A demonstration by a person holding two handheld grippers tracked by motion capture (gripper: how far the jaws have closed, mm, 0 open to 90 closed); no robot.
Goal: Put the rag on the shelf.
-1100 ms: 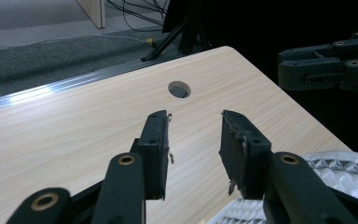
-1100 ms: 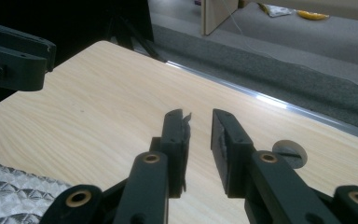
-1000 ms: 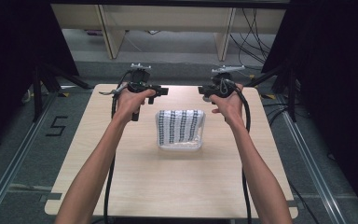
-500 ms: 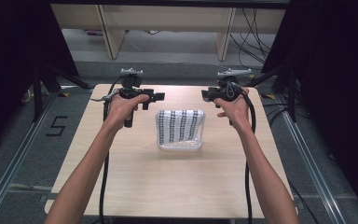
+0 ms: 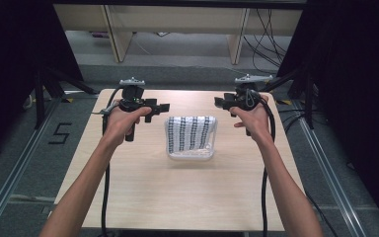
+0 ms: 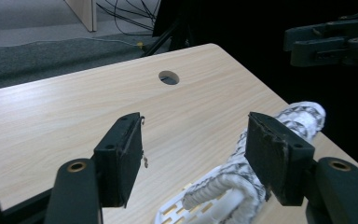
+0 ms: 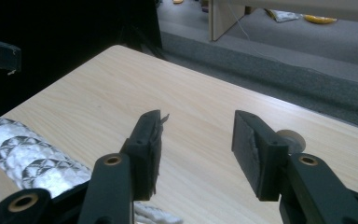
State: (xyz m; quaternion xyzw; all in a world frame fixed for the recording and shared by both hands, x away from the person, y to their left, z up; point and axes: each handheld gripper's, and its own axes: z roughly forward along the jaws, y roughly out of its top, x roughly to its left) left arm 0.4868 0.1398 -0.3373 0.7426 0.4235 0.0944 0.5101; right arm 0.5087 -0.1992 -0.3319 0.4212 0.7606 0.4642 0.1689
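Both hands have drifted outward over the last second. Left hand-held gripper and right hand-held gripper hover released, empty, flanking the towel in its tray mid-surface. Likely staging, nothing grasped yet.

The worktop was of light wood, with a round hole near its far corner on my right side. A grey carpet floor lay beyond it, and there two pale wooden legs of some furniture stood. Black cables hung and lay behind the right one. On the floor at my left I saw a mark like the number 5, beside a metal rail. Dark curtains closed both sides.
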